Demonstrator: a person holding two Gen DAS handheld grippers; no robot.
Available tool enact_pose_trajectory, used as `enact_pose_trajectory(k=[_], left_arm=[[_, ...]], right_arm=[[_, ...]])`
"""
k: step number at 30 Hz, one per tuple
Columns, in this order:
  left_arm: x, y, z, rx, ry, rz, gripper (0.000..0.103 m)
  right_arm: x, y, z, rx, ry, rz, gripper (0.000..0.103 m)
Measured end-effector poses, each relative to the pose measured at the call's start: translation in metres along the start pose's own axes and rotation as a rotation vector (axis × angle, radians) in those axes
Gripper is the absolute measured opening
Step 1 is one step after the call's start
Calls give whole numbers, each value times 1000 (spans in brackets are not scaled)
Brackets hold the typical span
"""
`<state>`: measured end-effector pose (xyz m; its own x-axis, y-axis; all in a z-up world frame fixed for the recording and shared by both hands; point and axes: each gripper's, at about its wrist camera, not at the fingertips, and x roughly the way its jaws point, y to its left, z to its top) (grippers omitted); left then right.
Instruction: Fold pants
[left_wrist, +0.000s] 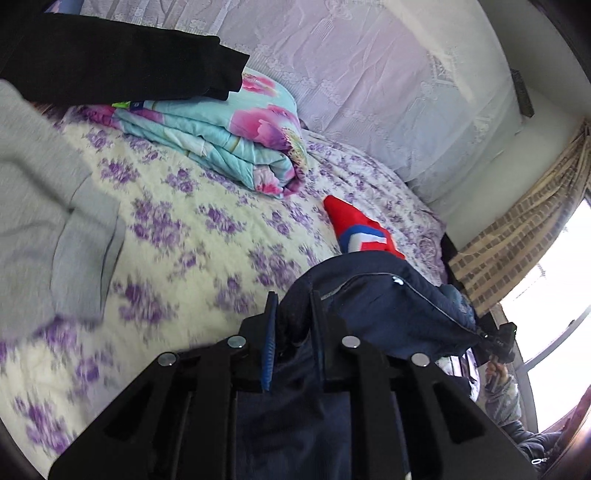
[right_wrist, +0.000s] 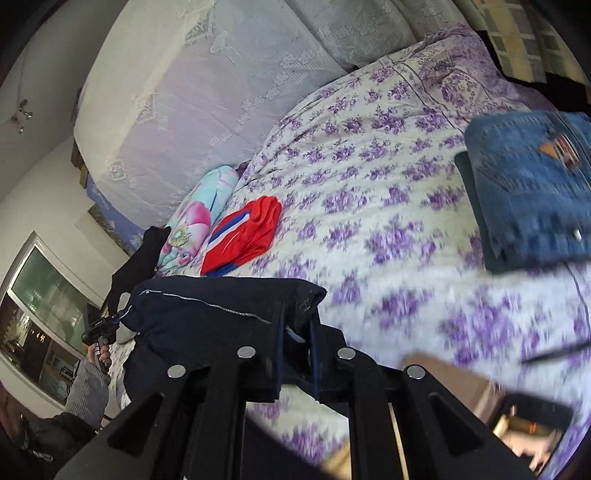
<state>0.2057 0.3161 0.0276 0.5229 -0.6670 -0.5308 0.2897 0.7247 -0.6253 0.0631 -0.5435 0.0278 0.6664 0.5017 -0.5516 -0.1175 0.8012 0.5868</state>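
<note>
Dark navy pants (left_wrist: 388, 295) hang stretched between both grippers above a bed with a purple-flowered cover (left_wrist: 184, 229). My left gripper (left_wrist: 293, 317) is shut on one end of the waistband, and the cloth bunches between its blue pads. In the right wrist view the same navy pants (right_wrist: 207, 310) run left from my right gripper (right_wrist: 295, 328), which is shut on the other end. At the far end of the cloth in each view, the other gripper and a hand in a grey sleeve (right_wrist: 88, 391) show.
A folded turquoise and pink quilt (left_wrist: 229, 147), a red, white and blue garment (right_wrist: 243, 232), grey clothing (left_wrist: 48, 221), black clothing (left_wrist: 122, 59) and folded blue jeans (right_wrist: 532, 184) lie on the bed. A lace-covered headboard (left_wrist: 369, 74) stands behind. A window (left_wrist: 554, 288) is at the right.
</note>
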Motion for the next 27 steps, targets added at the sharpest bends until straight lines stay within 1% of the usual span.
enact_pose_trajectory(k=[2,5,9,13,14,17,19,20,21,22,23,25,26,27], left_arm=[[-11,-1,-17,-1,-9,-13,17],[-24,2,-42,-10,-20,-33,18],[-41,12,-74,-47,-29,-51,20],[-61,15,-95,-53,-51,-54,21],[-68,17,-100,-51,-52,-52,21],[-76,26,-111,-55,-27,-36,24],[-76,37,-116,-78,-2,-17,27],[-76,46,-121,-103,8,-7,27],[-78,54,-125,-133,5,1,27],[-81,63,-128,-158,-3,4,26],[-84,67,-132,-175,-13,8,25],[-95,82,-140,-232,-48,43,25],[-101,87,-144,-259,-62,49,25],[-105,86,-147,-264,-71,50,25]], right_arm=[[-10,-2,-17,11,-7,0,12],[-30,2,-47,-17,-23,13,12],[-48,6,-92,-69,-4,-10,12],[-67,7,-127,-65,-29,1,12],[-70,10,-135,-83,-27,-2,12],[-73,17,-151,-133,-4,-19,13],[-70,18,-166,-174,36,-41,14],[-68,18,-175,-199,69,-64,21],[-68,18,-181,-216,79,-97,31],[-71,15,-189,-216,70,-136,40],[-74,11,-192,-200,62,-141,43],[-89,2,-198,-129,22,-129,43],[-93,2,-199,-121,6,-131,43],[-98,7,-199,-127,-5,-136,43]])
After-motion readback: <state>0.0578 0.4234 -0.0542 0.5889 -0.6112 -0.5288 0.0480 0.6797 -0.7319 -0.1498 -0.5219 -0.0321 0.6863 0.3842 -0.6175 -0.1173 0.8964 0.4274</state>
